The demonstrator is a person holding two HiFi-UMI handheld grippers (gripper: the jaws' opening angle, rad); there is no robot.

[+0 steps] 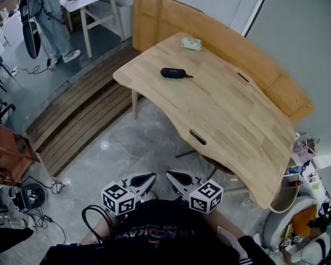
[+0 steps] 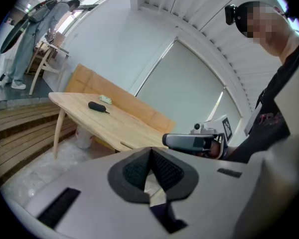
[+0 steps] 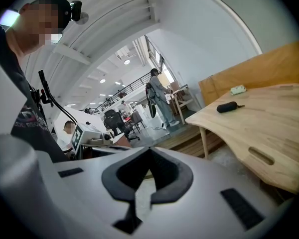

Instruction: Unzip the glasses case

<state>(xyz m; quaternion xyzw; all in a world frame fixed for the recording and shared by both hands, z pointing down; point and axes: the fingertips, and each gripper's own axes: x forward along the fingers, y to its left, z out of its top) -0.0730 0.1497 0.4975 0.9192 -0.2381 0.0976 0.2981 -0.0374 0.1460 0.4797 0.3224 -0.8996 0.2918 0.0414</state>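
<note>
The left gripper [image 1: 150, 177] had its jaws pressed together with nothing between them, and the right gripper [image 1: 170, 175] was closed and empty in the same way. Both were held close to the person's chest over the floor, tips nearly facing, well apart from the wooden table [image 1: 231, 120]. The black glasses case [image 1: 174, 73] lay closed on the far part of that table, a thin pull trailing from one end, untouched. A pale green packet [image 1: 191, 43] sat beyond it near the table's back edge. Reddish print on the person's dark shirt [image 1: 154, 233] was too blurred to read.
</note>
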